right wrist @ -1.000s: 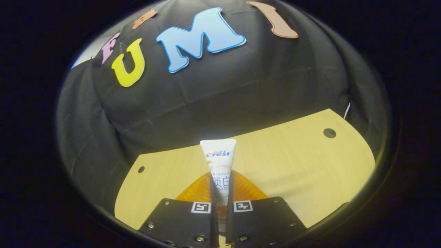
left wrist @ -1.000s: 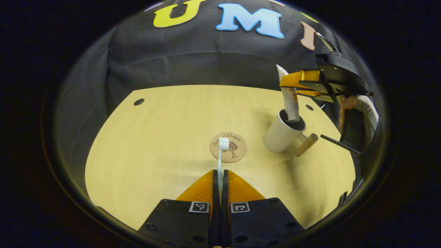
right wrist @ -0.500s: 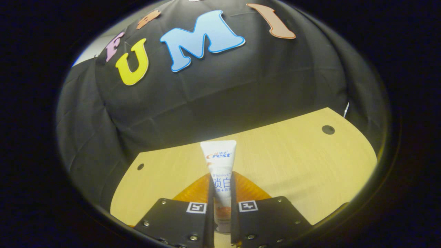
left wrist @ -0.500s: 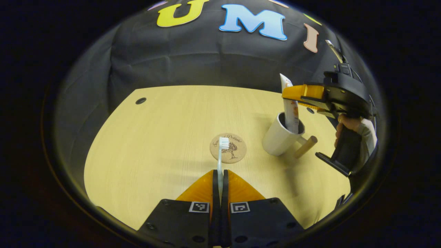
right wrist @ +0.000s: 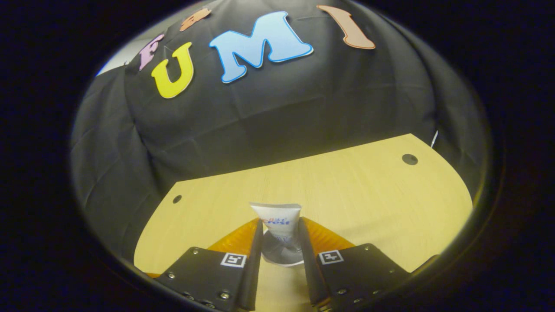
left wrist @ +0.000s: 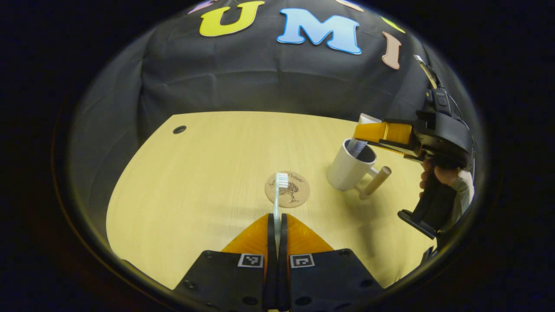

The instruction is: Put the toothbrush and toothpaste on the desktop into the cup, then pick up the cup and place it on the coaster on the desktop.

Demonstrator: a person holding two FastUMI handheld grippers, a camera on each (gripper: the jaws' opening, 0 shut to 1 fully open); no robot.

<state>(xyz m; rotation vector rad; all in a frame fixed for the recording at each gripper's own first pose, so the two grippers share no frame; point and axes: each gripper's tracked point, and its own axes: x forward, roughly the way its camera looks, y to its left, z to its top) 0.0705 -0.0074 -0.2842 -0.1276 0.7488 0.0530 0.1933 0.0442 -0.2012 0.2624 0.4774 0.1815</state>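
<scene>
Left gripper view: left gripper (left wrist: pixel 276 225) clenched on toothbrush (left wrist: pixel 279 195), light, stiff. Right gripper (right wrist: pixel 279 242) released; soft toothpaste (right wrist: pixel 277 219) in cup (left wrist: pixel 349 167) at 2 o'clock; take its handle (left wrist: pixel 375 183).

A light wood-grain tabletop (left wrist: pixel 204 173) is filling the lower part of both views, its far edge curving against the booth wall. A black cloth (left wrist: pixel 243 73) is hanging behind it, showing creases and folds. Two round dark holes are sitting near the tabletop's far corners (right wrist: pixel 409 159) (right wrist: pixel 177 199). Light is falling from above, casting soft shadows on the wood.
</scene>
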